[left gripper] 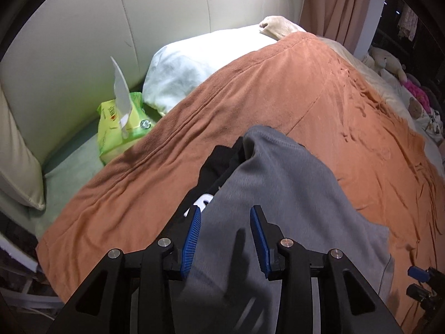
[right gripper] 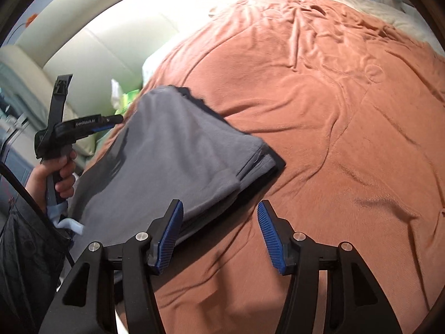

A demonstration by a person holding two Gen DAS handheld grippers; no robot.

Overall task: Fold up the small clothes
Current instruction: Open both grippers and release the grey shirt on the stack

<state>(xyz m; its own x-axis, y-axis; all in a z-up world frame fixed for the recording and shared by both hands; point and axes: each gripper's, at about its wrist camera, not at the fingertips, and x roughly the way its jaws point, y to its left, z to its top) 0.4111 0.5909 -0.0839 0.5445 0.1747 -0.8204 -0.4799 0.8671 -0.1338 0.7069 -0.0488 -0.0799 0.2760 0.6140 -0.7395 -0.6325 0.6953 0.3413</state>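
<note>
Left wrist view.
- Left gripper (left gripper: 226, 217): hovering over the cloth, jaws parted, pads pressing on nothing; grey fabric showing in the gap beneath, not pinched.
- Grey garment (left gripper: 283, 183): lying folded on the orange blanket (left gripper: 278, 89), filling the frame from centre to 5 o'clock; black layer (left gripper: 219, 164) with a white mark peeking out along its edge at 9 o'clock of the garment.
- Green tissue pack (left gripper: 122, 122): sitting at 9 o'clock, well apart from the garment, beside the white pillow (left gripper: 194, 66) at 11 o'clock.
- Cream headboard (left gripper: 139, 14): spanning 10 to 12 o'clock.

Right wrist view.
- Right gripper (right gripper: 219, 211): jaws standing wide, holding nothing; one pad just beside the garment's near edge, the other over bare blanket (right gripper: 333, 111).
- Grey garment (right gripper: 178, 153): resting flat at 9 to 10 o'clock of centre, stacked layers showing at the folded corner toward 3 o'clock.
- Left gripper (right gripper: 116, 119): poised at 9 o'clock above the garment's far side, gripped by the person's hand (right gripper: 58, 172); jaw state not readable from here.

Step in hand, judged: releasing after a fold, both tools clear of the cloth.
Next move, judged: calling either for re-gripping one edge with both tools for a further fold, or for smoothing and setting the piece aside; needing pads low enough to catch every layer together.
</note>
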